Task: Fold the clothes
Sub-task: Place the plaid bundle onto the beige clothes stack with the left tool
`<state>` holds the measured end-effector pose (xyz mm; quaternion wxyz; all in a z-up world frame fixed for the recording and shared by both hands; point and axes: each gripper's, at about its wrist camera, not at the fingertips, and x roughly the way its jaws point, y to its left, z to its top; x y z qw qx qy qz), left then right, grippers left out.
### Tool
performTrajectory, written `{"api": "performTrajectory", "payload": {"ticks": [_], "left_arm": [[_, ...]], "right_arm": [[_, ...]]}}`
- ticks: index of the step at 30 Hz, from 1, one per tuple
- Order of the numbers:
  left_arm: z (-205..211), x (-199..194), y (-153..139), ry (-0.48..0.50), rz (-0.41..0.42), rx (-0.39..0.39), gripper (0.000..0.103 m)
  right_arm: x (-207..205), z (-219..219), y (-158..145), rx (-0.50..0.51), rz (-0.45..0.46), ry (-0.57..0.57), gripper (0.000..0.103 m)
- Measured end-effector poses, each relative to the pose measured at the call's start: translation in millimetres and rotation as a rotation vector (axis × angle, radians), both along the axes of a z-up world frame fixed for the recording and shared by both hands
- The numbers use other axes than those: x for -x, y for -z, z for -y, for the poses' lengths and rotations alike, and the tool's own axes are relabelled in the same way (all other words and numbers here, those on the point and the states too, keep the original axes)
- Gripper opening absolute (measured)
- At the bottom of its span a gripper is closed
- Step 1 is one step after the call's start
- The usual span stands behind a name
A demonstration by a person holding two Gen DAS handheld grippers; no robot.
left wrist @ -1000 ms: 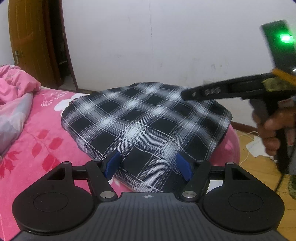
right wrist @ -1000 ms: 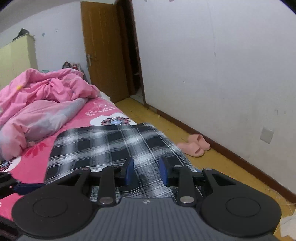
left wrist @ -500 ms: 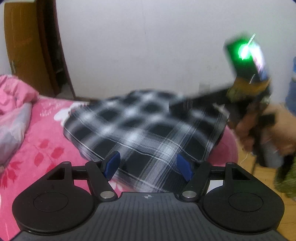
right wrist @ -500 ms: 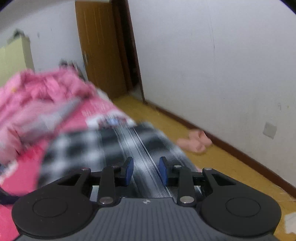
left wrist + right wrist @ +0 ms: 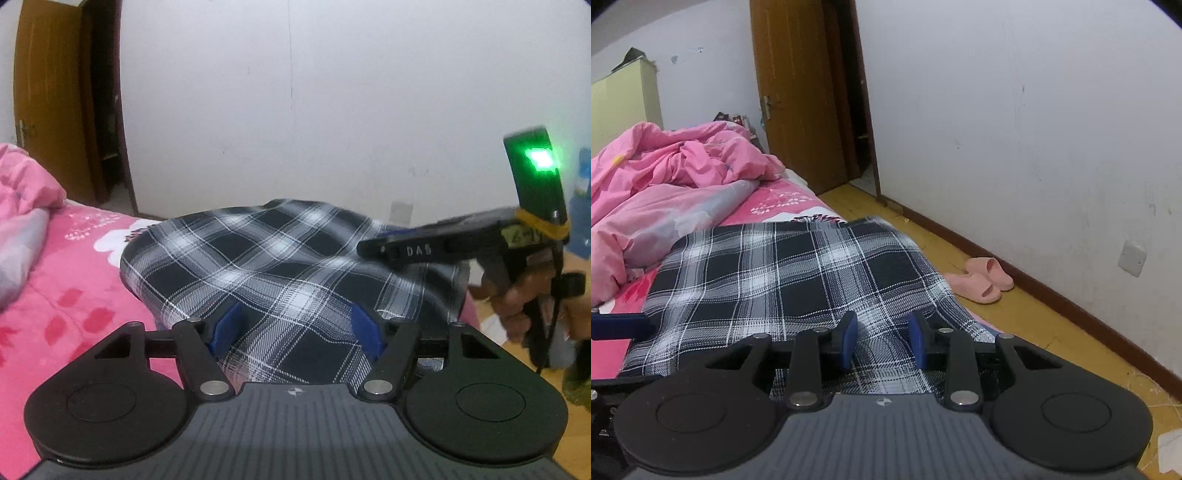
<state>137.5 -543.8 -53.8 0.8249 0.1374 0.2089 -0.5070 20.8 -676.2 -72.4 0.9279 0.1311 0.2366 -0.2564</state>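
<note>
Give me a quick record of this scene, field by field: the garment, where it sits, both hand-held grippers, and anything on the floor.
garment: plaid cloth, black and white, folded flat
surface: pink bedsheet
left hand-held gripper: open, plaid cloth seen between its fingers, nothing held
right hand-held gripper: open, over the cloth edge nearest the wall
bedding: pink quilt bunched behind the cloth
floor: pink slippers near the wall

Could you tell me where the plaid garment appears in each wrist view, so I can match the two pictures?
Left wrist view: the plaid garment fills the centre, running from the open left gripper back toward the wall.
Right wrist view: the plaid garment lies centre-left, ahead of the open right gripper.
Shared landmark: the brown door.
</note>
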Motion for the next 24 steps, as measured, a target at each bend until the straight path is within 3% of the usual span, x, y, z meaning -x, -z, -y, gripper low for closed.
{"api": "performTrajectory", "payload": {"ticks": [4,6,10,12,14,18,20,24], "left_arm": [[-6.3,-9.3,-10.0,0.018,-0.013,0.052,0.065],[-12.3,-16.9,-18.5,0.029,-0.003,0.114,0.065],[2.9,-54.1,-25.7,0.009,-0.081,0.173,0.066],[17.9,-73.7,-21.9,-0.003,-0.119,0.17,0.066],[34.2,-93.0,-10.9,-0.024,-0.163,0.118,0.066],[51.2,-114.9,1.4,-0.047,-0.184,0.059,0.065],[51.6,-112.4,-9.4,0.0,-0.161,0.072,0.066],[60.6,-120.6,-3.3,-0.024,-0.153,0.028,0.067]], "right_arm": [[1.9,-0.1,-0.3,0.008,0.005,-0.007,0.033],[0.9,-0.4,-8.1,0.011,-0.007,-0.013,0.033],[-3.0,2.3,-33.8,0.01,0.075,-0.061,0.034],[-10.1,7.5,-38.1,0.023,0.081,-0.066,0.034],[-19.7,16.5,-33.8,0.004,0.065,-0.072,0.033],[-35.4,37.9,-12.1,-0.067,-0.02,-0.07,0.035],[-36.6,42.2,-24.5,-0.094,-0.007,-0.068,0.035],[-65.3,48.9,-54.4,-0.071,0.023,-0.13,0.035]]}}
